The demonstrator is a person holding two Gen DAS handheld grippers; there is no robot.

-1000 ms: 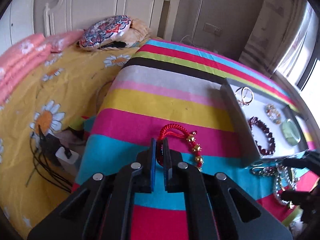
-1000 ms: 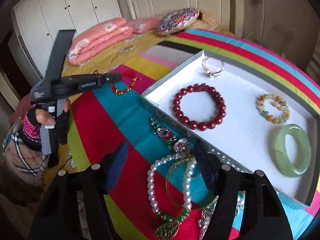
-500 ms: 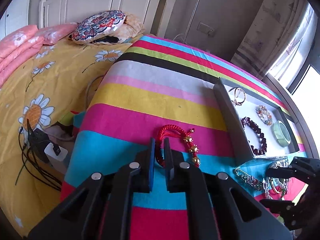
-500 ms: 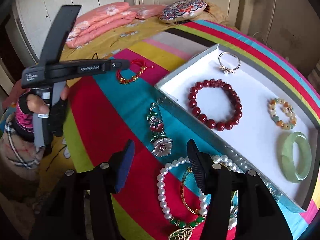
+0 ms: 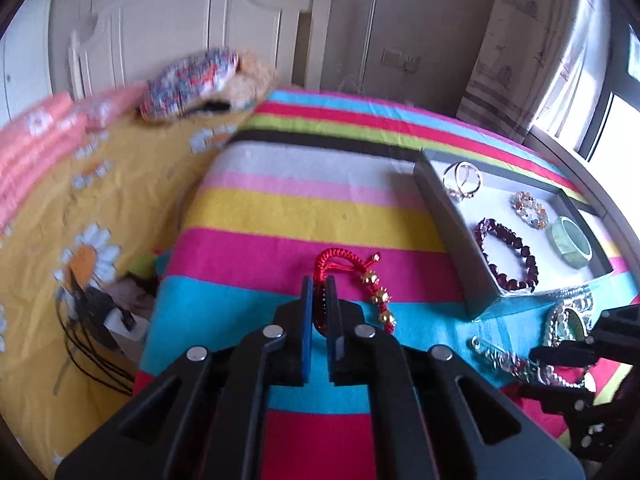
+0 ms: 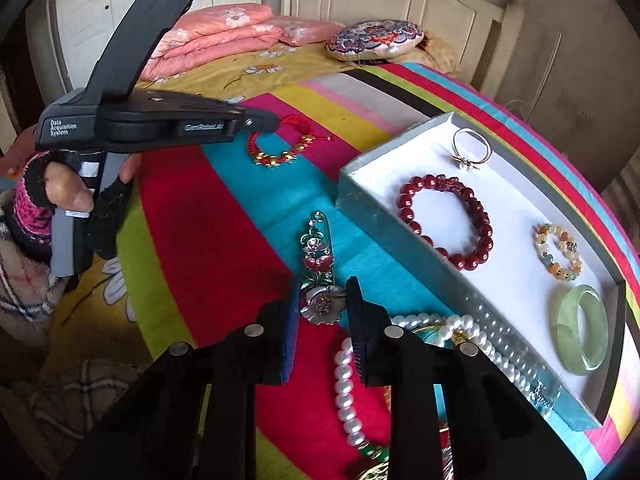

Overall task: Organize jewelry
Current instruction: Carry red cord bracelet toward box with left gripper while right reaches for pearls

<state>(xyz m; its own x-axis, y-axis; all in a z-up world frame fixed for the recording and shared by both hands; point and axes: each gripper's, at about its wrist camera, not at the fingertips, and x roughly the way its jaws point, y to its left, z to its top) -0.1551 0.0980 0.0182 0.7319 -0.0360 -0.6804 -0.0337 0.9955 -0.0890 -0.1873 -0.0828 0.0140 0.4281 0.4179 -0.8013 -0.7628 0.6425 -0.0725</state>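
Jewelry is partly sorted: four pieces lie in the tray. The left tongs pinch the red cord bracelet on the bed; the right tongs have been closing around the flower brooch. The pearl necklace waits.

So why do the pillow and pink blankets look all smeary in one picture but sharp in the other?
Left wrist view: the pillow and pink blankets are smeared by motion blur, and the window glares white. Right wrist view: both are sharp, evenly lit, only bent at the edges by the fisheye lens.
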